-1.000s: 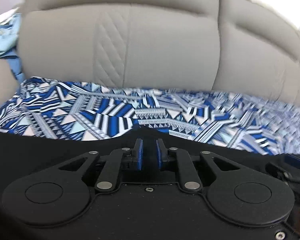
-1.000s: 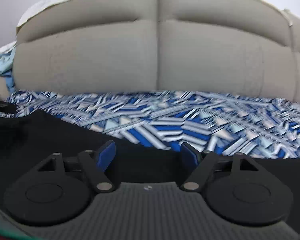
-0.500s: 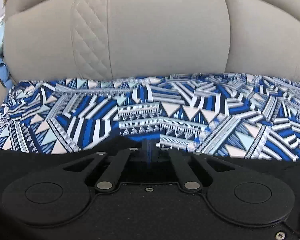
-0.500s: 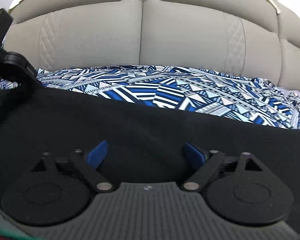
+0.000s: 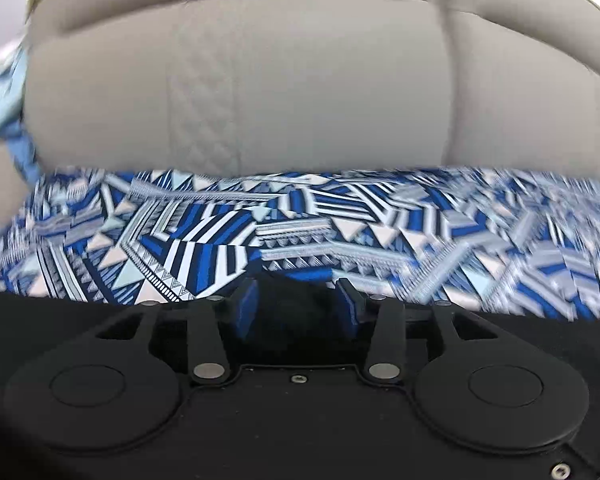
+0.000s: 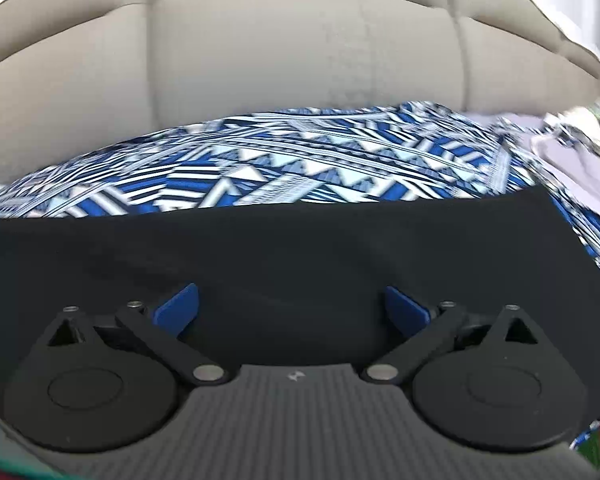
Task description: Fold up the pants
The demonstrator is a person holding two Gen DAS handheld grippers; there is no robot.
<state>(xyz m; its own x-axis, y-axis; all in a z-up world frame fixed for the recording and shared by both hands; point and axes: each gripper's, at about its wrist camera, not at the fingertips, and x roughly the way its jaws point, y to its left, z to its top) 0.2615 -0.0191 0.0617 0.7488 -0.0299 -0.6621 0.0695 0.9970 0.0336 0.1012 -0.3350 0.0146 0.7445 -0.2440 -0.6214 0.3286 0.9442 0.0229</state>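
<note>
Blue pads on your left gripper stand a little apart with black cloth between them; whether they press it or merely straddle it, you cannot tell from this blurred view. Your right gripper has its blue pads spread wide, holding nothing, hovering over the flat black fabric of the pants.

The pants lie spread across the blue-and-white geometric-patterned sheet that covers the seat of the grey padded sofa, their far edge running straight across the right wrist view and their right-hand corner near a pale crumpled cloth.

Your risks, as I judge them: if the left pads close on a single layer, the fold will drag crooked and the lower layer stay behind. Bite too deep and you catch the patterned sheet as well, lifting it with the pants. With the right side unheld, pulling from the left alone would skew the hem and bunch the black fabric.
</note>
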